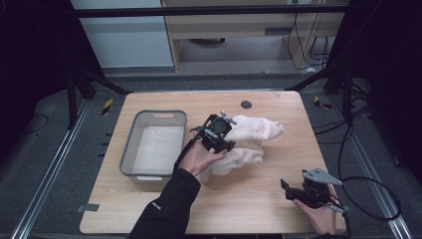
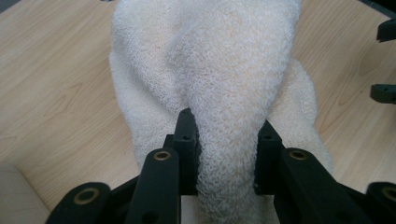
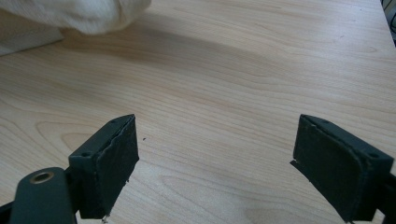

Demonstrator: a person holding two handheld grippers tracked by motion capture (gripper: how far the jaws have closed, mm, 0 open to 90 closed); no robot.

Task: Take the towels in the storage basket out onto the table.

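A cream towel [image 1: 249,137] lies bunched on the middle of the wooden table [image 1: 259,199]. My left gripper [image 1: 225,142] is over its left part, shut on a thick fold of the towel [image 2: 233,93]; in the left gripper view the cloth is pinched between both black fingers [image 2: 186,140]. My right gripper [image 1: 284,188] rests low near the table's front right, held by a hand, and stands open. In the right gripper view its wide-apart pads [image 3: 109,163] have only bare wood between them, and an edge of the towel [image 3: 84,14] shows at the top left.
A grey plastic bin [image 1: 130,149] with a pale bottom stands at the table's left, close to my left forearm. A small dark round disc [image 1: 246,104] sits near the back edge. Black frame legs and cables surround the table.
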